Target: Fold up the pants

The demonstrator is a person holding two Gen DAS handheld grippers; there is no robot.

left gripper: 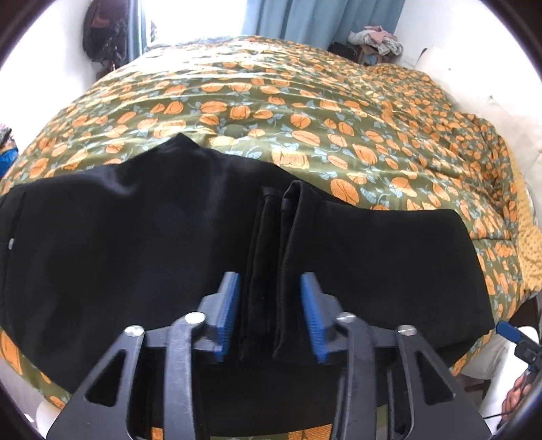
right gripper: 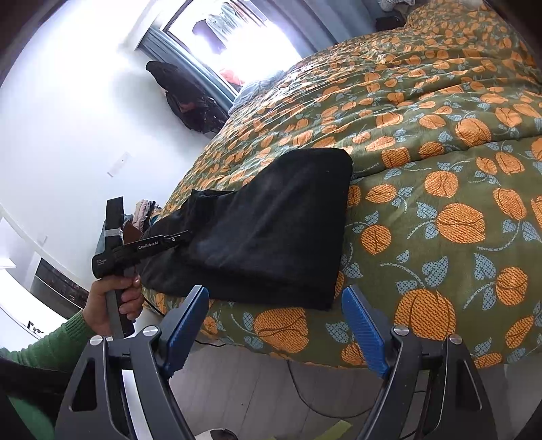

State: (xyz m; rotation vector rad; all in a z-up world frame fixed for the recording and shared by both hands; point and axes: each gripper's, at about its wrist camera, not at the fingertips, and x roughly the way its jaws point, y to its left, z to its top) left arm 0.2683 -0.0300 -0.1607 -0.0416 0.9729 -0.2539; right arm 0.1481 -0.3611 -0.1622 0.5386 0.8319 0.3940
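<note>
Black pants (left gripper: 135,237) lie folded on the bed's near edge, also in the right wrist view (right gripper: 271,230). My left gripper (left gripper: 271,314) has its blue pads (left gripper: 228,311) apart on either side of a raised fold of the pants (left gripper: 271,257), not pressing it. In the right wrist view the left gripper (right gripper: 184,237) reaches the pants' left edge, held by a hand in a green sleeve. My right gripper (right gripper: 274,325) is open and empty, just short of the pants' near right corner, over the bed edge.
The bed carries a green quilt with orange pumpkins (left gripper: 305,101) (right gripper: 440,169). A clothes pile (left gripper: 376,39) sits at the far right, blue curtains (left gripper: 305,17) behind. Dark bags hang on the wall (right gripper: 183,98). A cable runs over the floor (right gripper: 321,402) below the bed edge.
</note>
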